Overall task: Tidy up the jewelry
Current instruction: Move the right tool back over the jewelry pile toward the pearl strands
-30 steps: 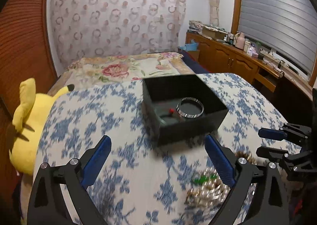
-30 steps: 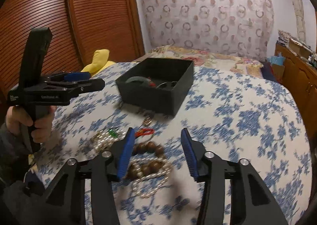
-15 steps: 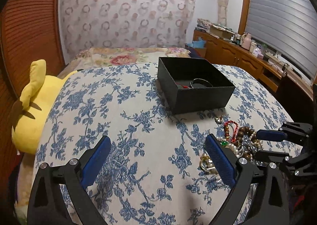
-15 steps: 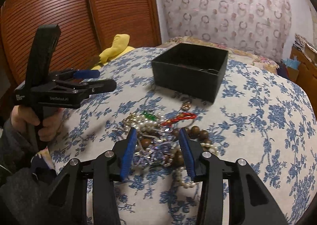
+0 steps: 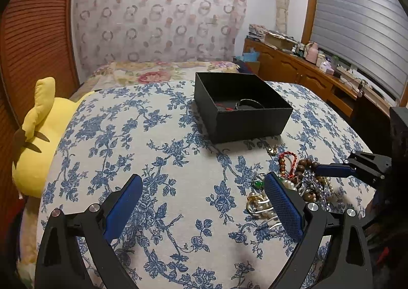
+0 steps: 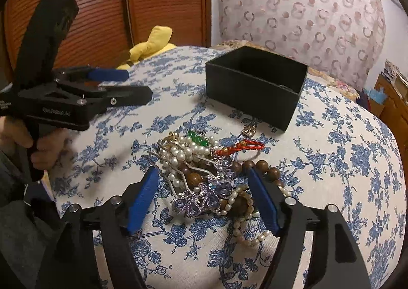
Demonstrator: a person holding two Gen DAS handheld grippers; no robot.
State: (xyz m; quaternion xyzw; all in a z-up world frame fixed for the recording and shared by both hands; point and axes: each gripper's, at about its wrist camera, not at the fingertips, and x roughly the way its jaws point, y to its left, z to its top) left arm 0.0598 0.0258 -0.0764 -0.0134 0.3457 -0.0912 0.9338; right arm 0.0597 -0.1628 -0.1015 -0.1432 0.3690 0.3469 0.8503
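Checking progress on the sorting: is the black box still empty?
No. In the left wrist view the black box already holds a silver bangle and something red.

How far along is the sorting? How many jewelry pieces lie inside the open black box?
2 visible: a silver ring-shaped bangle near the black box's front wall, and a red cord piece left of it. The wall may hide more.

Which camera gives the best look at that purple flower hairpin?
The right wrist view: the purple flower hairpin lies close up between the open right gripper. In the left wrist view it is a small, half-hidden glint in the jewelry pile.
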